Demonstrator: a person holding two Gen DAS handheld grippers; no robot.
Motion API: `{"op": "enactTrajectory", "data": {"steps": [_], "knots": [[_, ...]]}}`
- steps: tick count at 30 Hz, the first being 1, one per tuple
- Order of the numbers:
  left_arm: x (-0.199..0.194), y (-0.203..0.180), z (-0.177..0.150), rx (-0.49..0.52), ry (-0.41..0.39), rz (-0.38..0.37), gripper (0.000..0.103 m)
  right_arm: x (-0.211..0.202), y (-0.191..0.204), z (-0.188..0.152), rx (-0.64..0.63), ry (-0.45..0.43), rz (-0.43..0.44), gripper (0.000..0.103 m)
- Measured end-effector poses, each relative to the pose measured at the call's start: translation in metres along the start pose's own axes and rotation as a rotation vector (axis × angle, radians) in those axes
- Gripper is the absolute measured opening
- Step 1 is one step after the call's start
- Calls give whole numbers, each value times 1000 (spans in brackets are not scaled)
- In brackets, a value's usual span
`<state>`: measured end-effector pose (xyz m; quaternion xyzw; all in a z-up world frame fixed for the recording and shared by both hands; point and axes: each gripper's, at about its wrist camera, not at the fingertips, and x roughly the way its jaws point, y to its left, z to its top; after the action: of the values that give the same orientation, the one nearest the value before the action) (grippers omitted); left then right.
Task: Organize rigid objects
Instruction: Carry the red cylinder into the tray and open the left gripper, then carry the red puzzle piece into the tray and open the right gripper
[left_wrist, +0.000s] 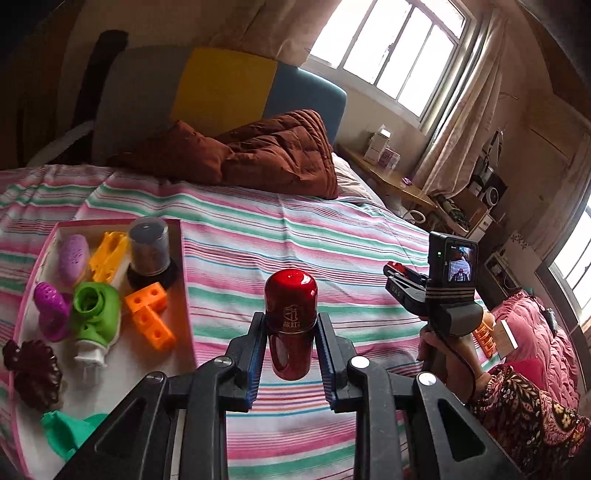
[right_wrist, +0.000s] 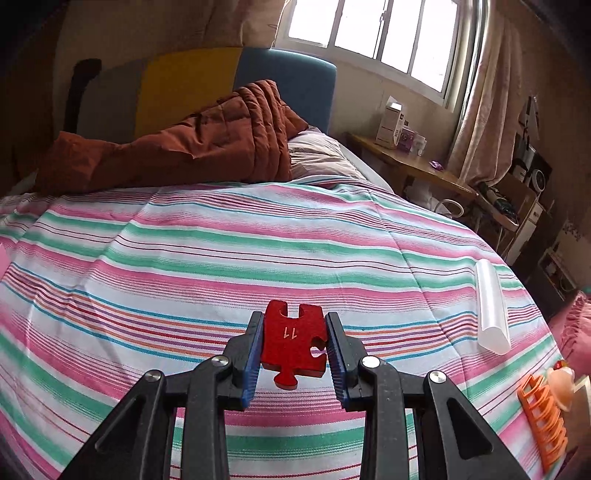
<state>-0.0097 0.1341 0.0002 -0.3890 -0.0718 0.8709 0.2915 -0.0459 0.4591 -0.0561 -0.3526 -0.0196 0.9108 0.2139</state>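
Over a bed's pink-and-green striped sheet (right_wrist: 229, 251), I am carrying two pieces at once. My left gripper (left_wrist: 290, 343) is clamping a glossy dark-red capsule-shaped metal canister (left_wrist: 290, 325) by its waist, upright, just right of the pink-rimmed cardboard tray (left_wrist: 184, 280) already holding plastic toys. The canister is looking hard and slick, probably weightier than the toys, so a mid-body hold between the ribbed pads is seeming safest. My right gripper (right_wrist: 294, 343) is pinching a flat red wooden puzzle piece (right_wrist: 293, 343) marked 11 by its side edges, well right of that tray; it is looking light, stiff and forgiving. Both jaws are standing narrow, closed on their loads.
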Motion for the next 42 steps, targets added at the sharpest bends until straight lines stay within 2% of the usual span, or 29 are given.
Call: {"op": "enactTrajectory", "data": {"steps": [4, 11, 17, 20, 27, 34, 42], "knots": [[-16, 29, -10, -56, 10, 33, 26, -5, -1, -1, 6, -12, 6, 33], [-18, 81, -26, -172, 96, 101, 26, -13, -5, -3, 42, -12, 8, 33], [-7, 82, -24, -120, 148, 115, 27, -19, -9, -5, 68, 6, 9, 33], [-6, 84, -24, -140, 149, 133, 33, -28, -8, -9, 70, 12, 23, 33], [-16, 80, -27, -123, 103, 139, 36, -58, 7, -20, 68, 13, 98, 33], [-36, 74, -22, -113, 11, 107, 37, -90, 32, -22, 100, 17, 269, 33], [-42, 73, -22, -115, 1, 109, 37, -118, 75, -30, 29, 57, 360, 33]]}}
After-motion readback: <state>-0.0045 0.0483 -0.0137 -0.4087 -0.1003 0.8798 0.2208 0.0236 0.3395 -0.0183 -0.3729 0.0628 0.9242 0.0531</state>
